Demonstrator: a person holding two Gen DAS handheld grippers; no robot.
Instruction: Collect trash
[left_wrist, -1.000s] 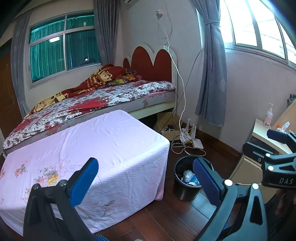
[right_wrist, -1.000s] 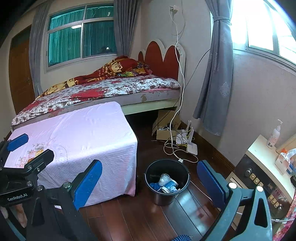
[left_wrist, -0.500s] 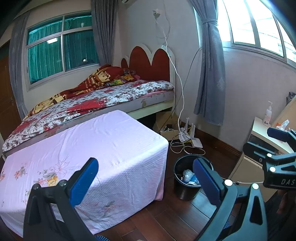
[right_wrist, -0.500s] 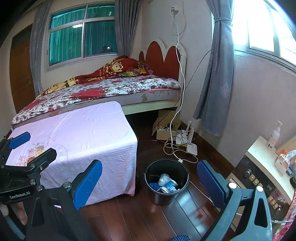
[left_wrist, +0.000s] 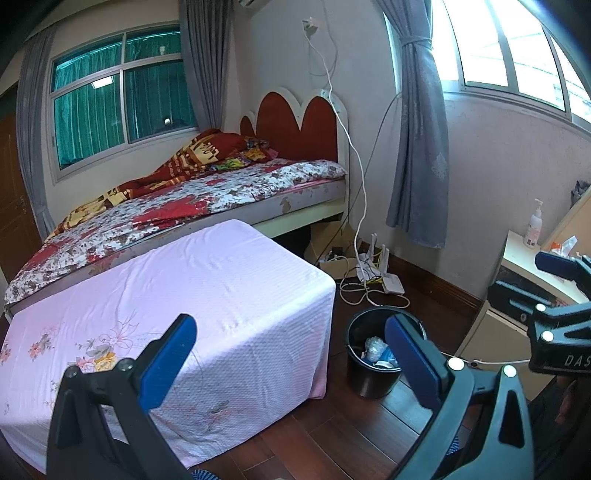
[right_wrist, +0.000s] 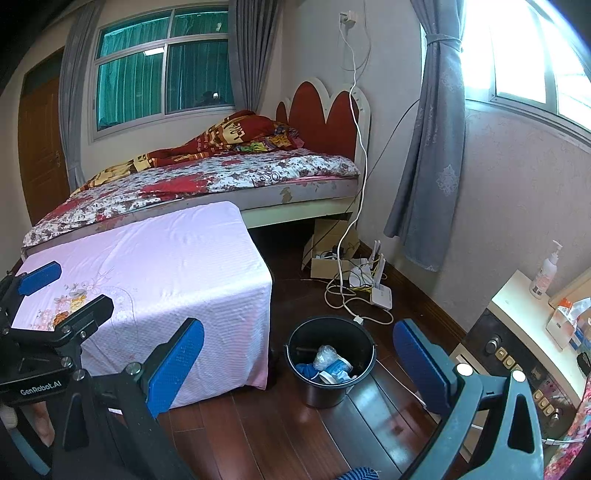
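Note:
A black bucket (right_wrist: 330, 363) stands on the wooden floor beside the pink-covered table (right_wrist: 159, 273). It holds crumpled plastic and blue-white trash (right_wrist: 330, 367). It also shows in the left wrist view (left_wrist: 369, 354), partly behind my right finger. My left gripper (left_wrist: 291, 360) is open and empty, held above the table's near corner. My right gripper (right_wrist: 297, 363) is open and empty, held above the floor with the bucket between its fingers in view. The left gripper also shows at the left of the right wrist view (right_wrist: 55, 291).
A bed (right_wrist: 207, 177) stands behind the table. Cables, a router and a cardboard box (right_wrist: 354, 273) lie on the floor by the wall. A cabinet (right_wrist: 517, 332) with a pump bottle (right_wrist: 545, 271) and a tissue pack stands at the right.
Both grippers have drifted slightly; the views shift a little. Both stay open and empty.

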